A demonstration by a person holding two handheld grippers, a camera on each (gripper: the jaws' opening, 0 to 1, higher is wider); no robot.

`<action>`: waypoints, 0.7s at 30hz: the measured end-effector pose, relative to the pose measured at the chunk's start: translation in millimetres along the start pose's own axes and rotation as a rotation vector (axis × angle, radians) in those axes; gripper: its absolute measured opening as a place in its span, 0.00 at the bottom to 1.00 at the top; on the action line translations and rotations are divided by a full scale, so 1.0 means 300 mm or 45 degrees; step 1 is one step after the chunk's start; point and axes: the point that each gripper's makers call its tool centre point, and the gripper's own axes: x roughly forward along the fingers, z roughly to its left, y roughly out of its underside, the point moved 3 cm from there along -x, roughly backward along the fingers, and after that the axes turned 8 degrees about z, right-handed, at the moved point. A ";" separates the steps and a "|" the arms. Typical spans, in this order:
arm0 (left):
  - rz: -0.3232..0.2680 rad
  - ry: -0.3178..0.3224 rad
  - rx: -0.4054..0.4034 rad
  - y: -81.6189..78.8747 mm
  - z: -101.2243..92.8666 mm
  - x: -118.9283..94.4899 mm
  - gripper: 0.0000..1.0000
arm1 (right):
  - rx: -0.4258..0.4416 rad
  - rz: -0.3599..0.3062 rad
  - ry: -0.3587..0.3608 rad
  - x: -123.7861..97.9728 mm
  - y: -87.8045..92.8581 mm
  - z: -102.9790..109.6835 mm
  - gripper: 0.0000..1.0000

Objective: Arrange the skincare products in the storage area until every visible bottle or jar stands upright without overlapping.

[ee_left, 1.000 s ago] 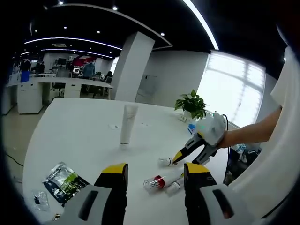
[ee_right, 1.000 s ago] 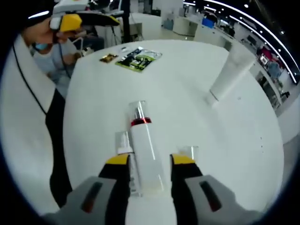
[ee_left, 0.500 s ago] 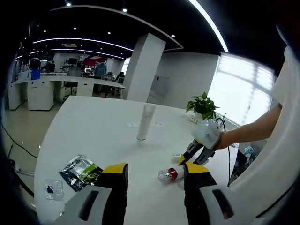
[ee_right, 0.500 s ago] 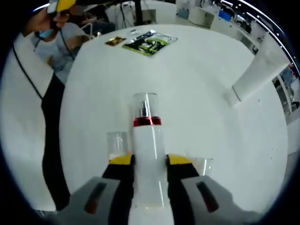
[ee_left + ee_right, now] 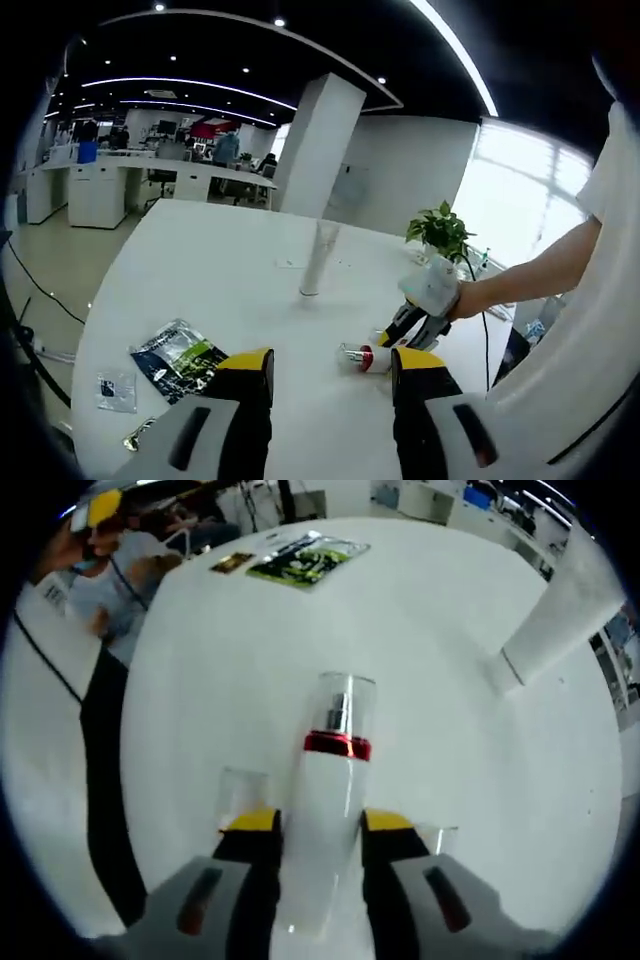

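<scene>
My right tool (image 5: 312, 822) is clamped on the white pump bottle (image 5: 325, 820), its two yellow-tipped jaws pressed against the bottle's sides; the bottle has a red band and a clear cap (image 5: 343, 708) and points away from me over the white surface (image 5: 420, 630). No lettering on the bottle can be read. Two small clear-capped bottles sit just beside my jaws, one on the left (image 5: 243, 788) and one on the right (image 5: 437, 837). Further off, at the right of the right gripper view, a white tube (image 5: 560, 605) stands on its cap. At the far edge of the surface lie a green and black sachet (image 5: 307, 560) and a small dark packet (image 5: 232, 562); their print is too blurred to read. The left gripper view shows the same scene from the other side: the right tool (image 5: 400, 335) in my hand (image 5: 437, 291) with the bottle (image 5: 362, 357) held low over the surface, the tube (image 5: 318, 258) upright well beyond it, the sachet (image 5: 180, 355) near my left tool (image 5: 330, 372), whose jaws stand apart with nothing between them, plus a clear packet (image 5: 116, 391) and a potted plant (image 5: 440, 232) at the far edge.
</scene>
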 end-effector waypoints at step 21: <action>-0.004 -0.008 0.010 0.016 -0.011 -0.018 0.48 | 0.163 -0.036 0.096 0.016 0.007 -0.011 0.25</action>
